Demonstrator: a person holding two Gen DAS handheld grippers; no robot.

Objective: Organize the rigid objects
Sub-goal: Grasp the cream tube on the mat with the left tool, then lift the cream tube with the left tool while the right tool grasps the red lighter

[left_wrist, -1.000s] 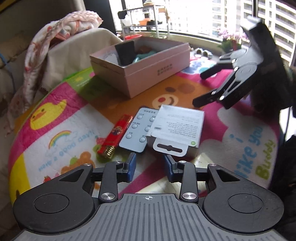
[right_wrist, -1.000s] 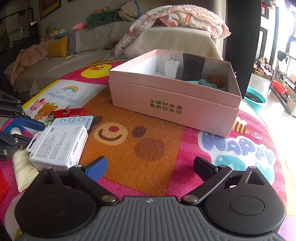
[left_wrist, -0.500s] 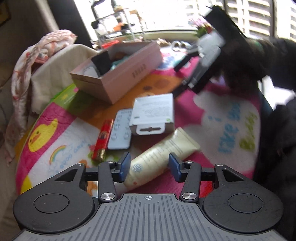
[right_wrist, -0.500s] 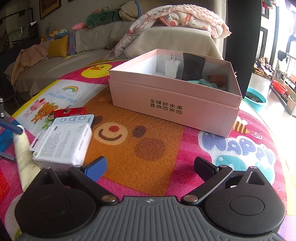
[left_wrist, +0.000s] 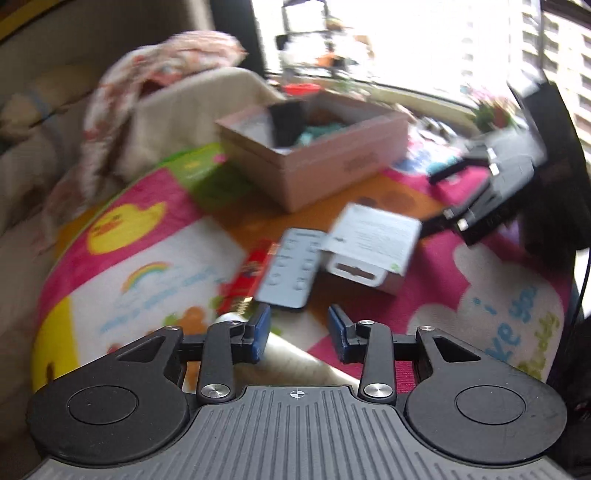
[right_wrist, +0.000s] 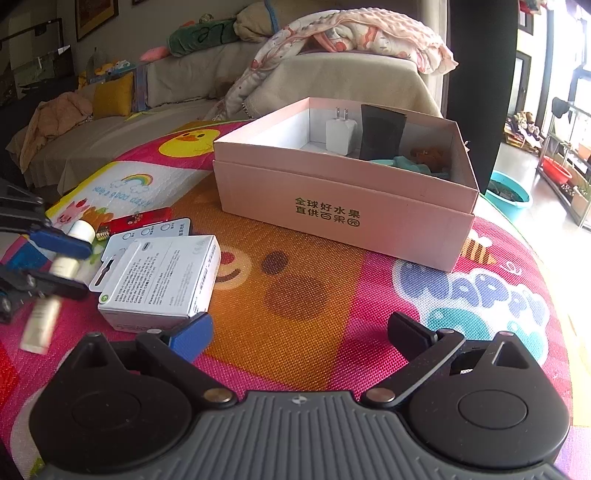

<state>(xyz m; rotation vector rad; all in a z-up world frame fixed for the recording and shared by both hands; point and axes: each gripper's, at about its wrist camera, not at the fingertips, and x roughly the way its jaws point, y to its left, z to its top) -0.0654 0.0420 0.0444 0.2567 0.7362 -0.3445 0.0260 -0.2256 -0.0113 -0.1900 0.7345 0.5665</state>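
My left gripper [left_wrist: 298,332] hangs low over the mat, and its jaws are closing on a cream tube [left_wrist: 291,350] that lies crosswise between the blue pads. From the right wrist view, the tube [right_wrist: 64,267] is pinched in the left gripper [right_wrist: 79,271], white cap up. Just beyond lie a red lighter [left_wrist: 247,273], a grey button card [left_wrist: 291,273] and a white carton [left_wrist: 369,247]. The pink box [right_wrist: 347,218] holds a white charger [right_wrist: 340,134] and a black item [right_wrist: 380,133]. My right gripper [right_wrist: 301,330] hovers open over the mat, nothing between its fingers.
A colourful play mat [right_wrist: 295,295] covers the round table, whose edge drops off at the right. Behind the box stands a sofa draped with blankets [right_wrist: 354,33]. A teal basin [right_wrist: 506,192] sits on the floor at the right.
The left jaws widened, then narrowed again around the tube. The tube swung so that its cap now points toward the lighter. The right gripper has not moved.
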